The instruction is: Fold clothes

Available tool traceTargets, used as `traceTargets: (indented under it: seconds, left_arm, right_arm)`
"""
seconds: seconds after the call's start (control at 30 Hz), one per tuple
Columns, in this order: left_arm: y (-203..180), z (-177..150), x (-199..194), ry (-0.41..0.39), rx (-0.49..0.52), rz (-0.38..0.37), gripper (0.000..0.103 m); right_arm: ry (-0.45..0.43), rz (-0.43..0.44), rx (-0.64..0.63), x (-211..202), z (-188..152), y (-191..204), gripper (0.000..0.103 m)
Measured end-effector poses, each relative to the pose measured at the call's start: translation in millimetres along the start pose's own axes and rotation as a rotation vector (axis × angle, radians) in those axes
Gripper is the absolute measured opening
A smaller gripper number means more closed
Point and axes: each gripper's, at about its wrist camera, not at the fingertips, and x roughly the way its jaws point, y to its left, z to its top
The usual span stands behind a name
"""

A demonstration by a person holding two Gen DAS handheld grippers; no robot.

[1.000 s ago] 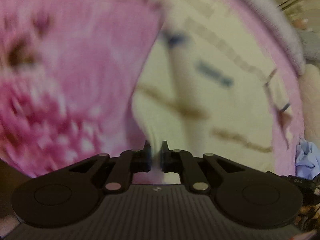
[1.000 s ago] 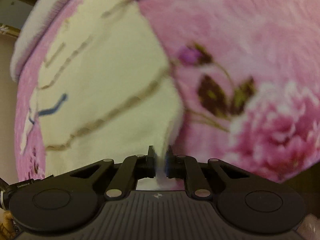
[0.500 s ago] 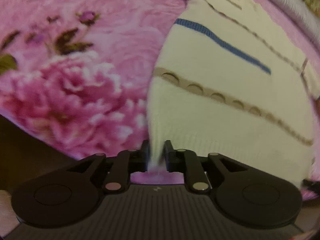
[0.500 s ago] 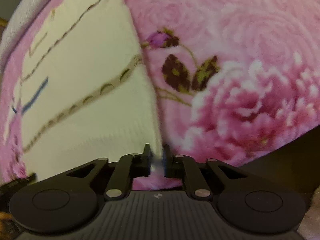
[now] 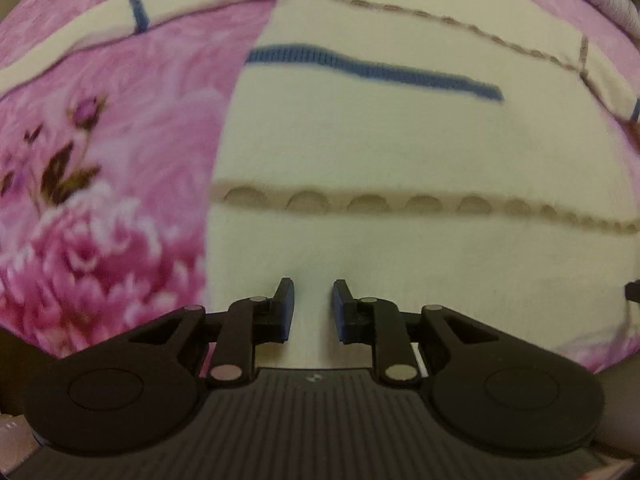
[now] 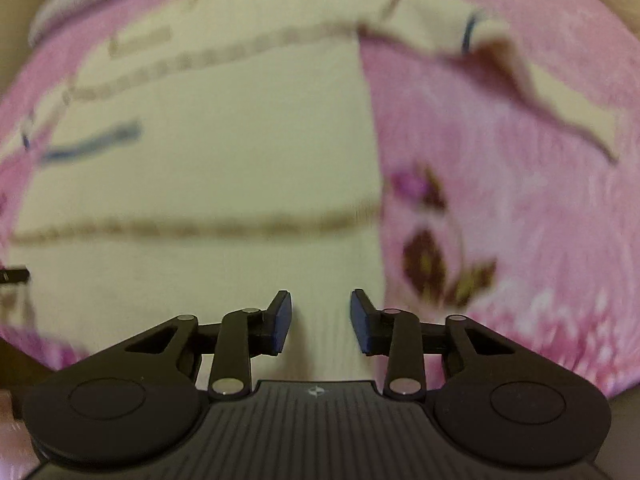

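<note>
Cream sweater (image 5: 400, 152) lies flat on pink floral blanket (image 5: 120, 128). Left hand-held gripper (image 5: 313, 307) and right hand-held gripper (image 6: 320, 320): fingers apart, holding nothing.

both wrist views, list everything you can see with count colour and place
sweater: one, cream with a blue stripe and tan scalloped bands, spread flat on the blanket, both sleeves out to the sides
sleeve: cream with a blue cuff line, lying out to the right in the right wrist view
blanket: one, pink with a large flower print, under the sweater
left gripper: black, open, over the sweater's near hem
right gripper: black with blue pads, open, over the hem near the sweater's right edge
</note>
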Motion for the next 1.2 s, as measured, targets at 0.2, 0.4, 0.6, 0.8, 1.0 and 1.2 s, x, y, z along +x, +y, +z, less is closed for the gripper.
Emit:
traceTargets:
  seconds: [0.2, 0.4, 0.6, 0.8, 1.0, 1.2]
  left_arm:
    - [10, -3, -25, 0.067, -0.056, -0.007, 0.019]
    - [-7, 17, -28, 0.037, -0.01, -0.017, 0.022]
    - [-30, 54, -17, 0.016, 0.04, -0.059, 0.026]
    - [-76, 93, -9, -0.038, 0.11, -0.107, 0.029]
    - [-104, 109, 8, -0.061, 0.14, -0.084, 0.031]
    - [-93, 120, 20, -0.027, 0.116, -0.041, 0.031]
  right_arm:
    - [0.04, -0.012, 0.09, -24, -15, -12, 0.023]
    - [-0.043, 0.066, 0.366, -33, 4, -52, 0.03]
    - [-0.165, 0.151, 0.783, -38, 10, -153, 0.033]
    - [-0.378, 0.261, 1.061, -25, 23, -247, 0.035]
    - [-0.49, 0.264, 1.197, 16, 49, -307, 0.035]
    - [-0.506, 0.198, 1.254, 27, 48, -333, 0.021]
